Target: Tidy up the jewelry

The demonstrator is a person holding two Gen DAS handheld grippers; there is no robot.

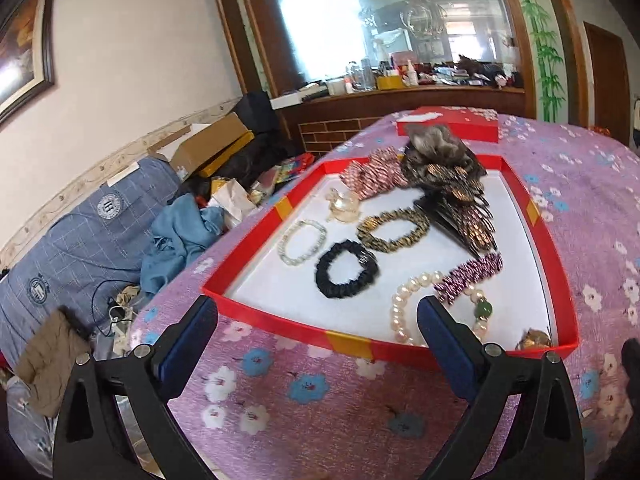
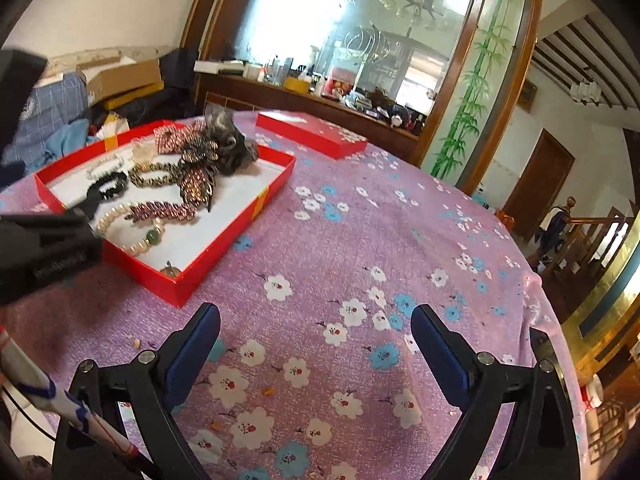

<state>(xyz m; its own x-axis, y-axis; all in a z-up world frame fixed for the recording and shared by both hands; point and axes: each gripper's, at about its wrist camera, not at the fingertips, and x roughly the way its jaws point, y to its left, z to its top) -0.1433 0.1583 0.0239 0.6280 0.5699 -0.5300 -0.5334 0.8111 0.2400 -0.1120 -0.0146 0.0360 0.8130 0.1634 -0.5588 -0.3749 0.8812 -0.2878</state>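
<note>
A red tray (image 1: pixel 280 322) with a white floor lies on the flowered purple tablecloth (image 1: pixel 304 392). In it are a black scrunchie (image 1: pixel 347 274), a gold-and-black bracelet (image 1: pixel 394 230), a pale bead bracelet (image 1: pixel 302 242), a pearl bracelet with a green bead (image 1: pixel 402 308), a purple beaded piece (image 1: pixel 468 276), a pink striped scrunchie (image 1: pixel 372 176) and a dark sequined hair clip (image 1: pixel 460 204). My left gripper (image 1: pixel 316 308) hangs open at the tray's near rim, with nothing between its fingers. My right gripper (image 2: pixel 316 316) stands open over bare cloth, right of the tray (image 2: pixel 216 248).
The tray's red lid (image 2: pixel 312 132) lies farther back on the table. A blue sofa (image 1: pixel 80 232) piled with clothes and cardboard boxes stands to the left. The round table's edge (image 2: pixel 540 304) drops off at the right. A shelf of bottles and a large mirror (image 1: pixel 400 20) are behind.
</note>
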